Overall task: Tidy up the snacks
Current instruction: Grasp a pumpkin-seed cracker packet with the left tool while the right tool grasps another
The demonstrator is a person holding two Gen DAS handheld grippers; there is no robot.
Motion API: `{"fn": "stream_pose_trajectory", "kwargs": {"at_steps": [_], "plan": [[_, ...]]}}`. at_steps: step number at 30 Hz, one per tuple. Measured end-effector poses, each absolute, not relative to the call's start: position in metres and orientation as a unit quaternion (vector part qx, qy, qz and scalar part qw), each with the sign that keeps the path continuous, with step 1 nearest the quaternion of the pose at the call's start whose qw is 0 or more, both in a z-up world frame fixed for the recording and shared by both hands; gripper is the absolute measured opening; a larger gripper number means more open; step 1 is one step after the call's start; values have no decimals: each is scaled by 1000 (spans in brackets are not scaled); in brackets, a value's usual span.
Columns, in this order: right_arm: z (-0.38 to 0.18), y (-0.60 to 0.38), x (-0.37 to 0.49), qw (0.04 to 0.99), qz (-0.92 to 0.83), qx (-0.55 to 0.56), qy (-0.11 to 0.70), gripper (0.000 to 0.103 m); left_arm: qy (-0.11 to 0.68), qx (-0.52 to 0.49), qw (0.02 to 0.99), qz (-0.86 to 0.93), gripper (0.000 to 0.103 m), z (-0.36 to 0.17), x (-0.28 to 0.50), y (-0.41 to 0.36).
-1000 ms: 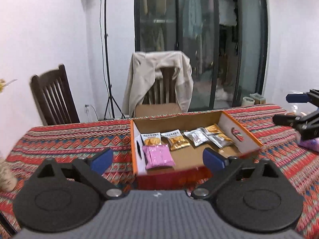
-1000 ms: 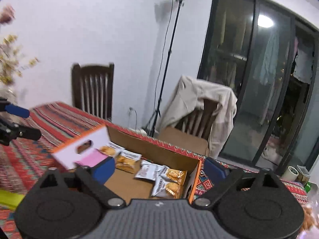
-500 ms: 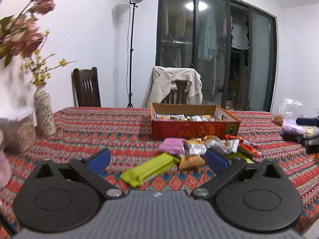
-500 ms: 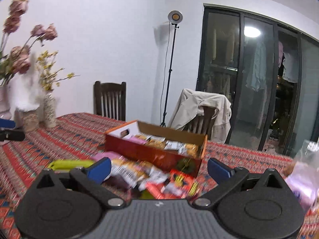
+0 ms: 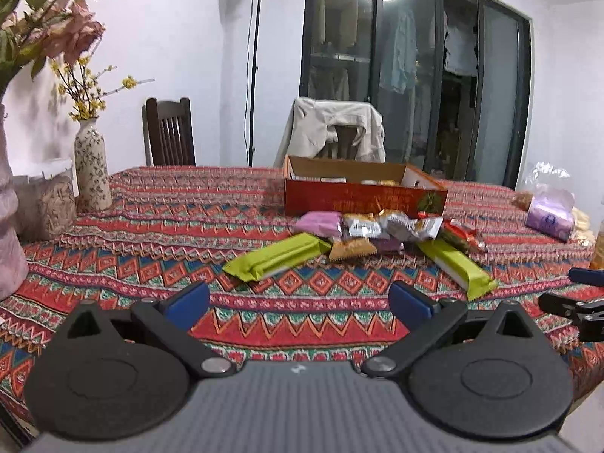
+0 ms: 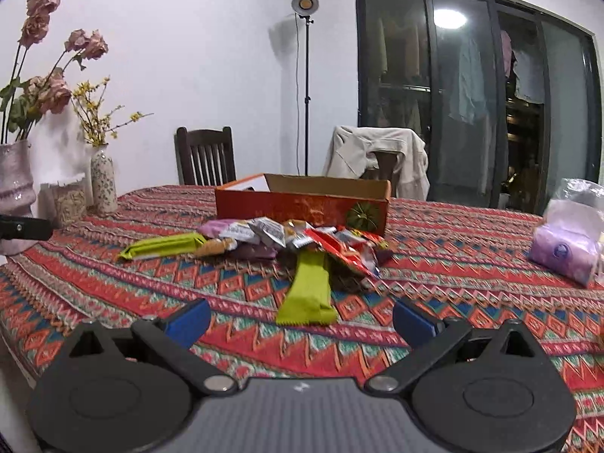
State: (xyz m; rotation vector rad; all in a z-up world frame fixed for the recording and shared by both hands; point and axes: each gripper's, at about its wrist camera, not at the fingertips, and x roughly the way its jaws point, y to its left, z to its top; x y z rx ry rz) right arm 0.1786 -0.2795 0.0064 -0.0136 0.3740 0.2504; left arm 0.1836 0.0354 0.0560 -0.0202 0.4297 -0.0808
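An open red cardboard box stands mid-table with a few snack packets inside. In front of it lies a heap of snacks: a pink packet, silver packets, red wrappers and two green bars. My left gripper hovers open above the near tablecloth, short of the heap, holding nothing. My right gripper is open too, just before the nearer green bar, and its tips show at the right edge of the left wrist view.
The patterned tablecloth covers the table. Vases with flowers and a jar stand at the left. A plastic bag with a purple pack lies at the right. Two chairs stand behind.
Both grippers have pulled back from over the box to low above the near table. The snack heap in front of the box has come into view. Both stay open.
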Motion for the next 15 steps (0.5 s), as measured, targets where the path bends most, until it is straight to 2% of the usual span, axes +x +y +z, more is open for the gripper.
{"fn": "stream_pose_trajectory", "kwargs": {"at_steps": [15], "plan": [[3,-302,203,976,109,37,186,103,249,18,967,-38,103,42,234,26]]}}
